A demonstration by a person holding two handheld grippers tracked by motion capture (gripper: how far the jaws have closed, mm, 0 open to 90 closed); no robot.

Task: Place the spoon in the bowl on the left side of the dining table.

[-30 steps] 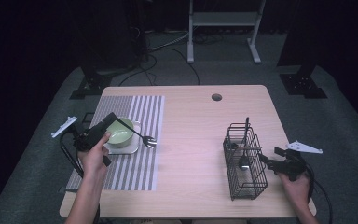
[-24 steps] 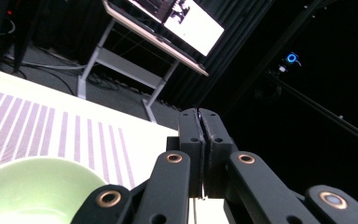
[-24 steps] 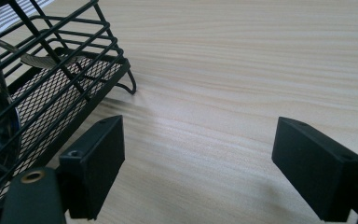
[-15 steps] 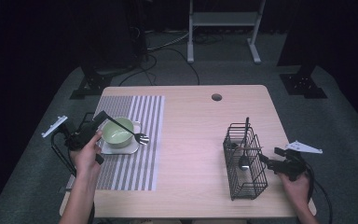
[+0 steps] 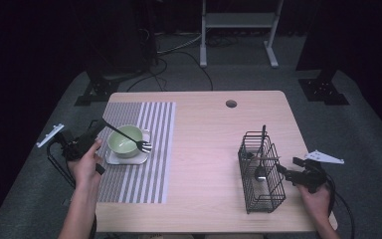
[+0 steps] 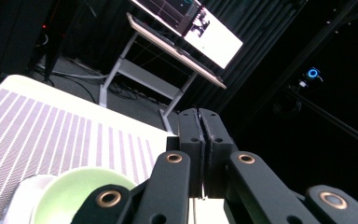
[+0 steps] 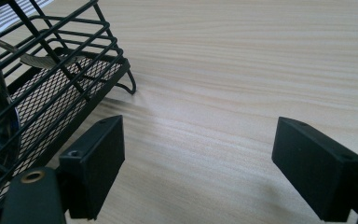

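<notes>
Fork (image 5: 129, 137): black handle, silver tines. Your left gripper (image 5: 95, 128) has it clamped by the handle end, jaws pressed tight together. In the left gripper view the two black jaws meet face to face (image 6: 199, 154), no gap between them.

Fork lies slanted across the green bowl (image 5: 125, 142), handle up at the bowl's left, tines (image 5: 144, 146) past its right rim, over the edge of the plate. Cannot tell whether the tines touch the plate or hang just above it.

Bowl: pale green, sits on a small white square plate (image 5: 129, 159). Nothing inside it as far as the high view shows; the fork crosses over its top. Left gripper view shows the bowl's rim (image 6: 79, 191) just below the jaws.

Plate rests on the striped placemat (image 5: 144, 169), grey and white, at the table's (image 5: 209, 144) left half.

Wire basket (image 5: 261, 172): black, upright, on the table's right half, well apart from the bowl. Holds a dark-handled utensil (image 5: 262, 142) standing upright and a spoon (image 5: 259, 172) with its bowl end down. The right gripper view shows the basket's mesh floor (image 7: 51, 102) and the spoon's shiny bowl (image 7: 0, 126) inside.

Your right gripper (image 5: 291, 175) sits just beside the basket's right side, jaws spread wide, nothing between them but bare tabletop (image 7: 200, 140).
</notes>
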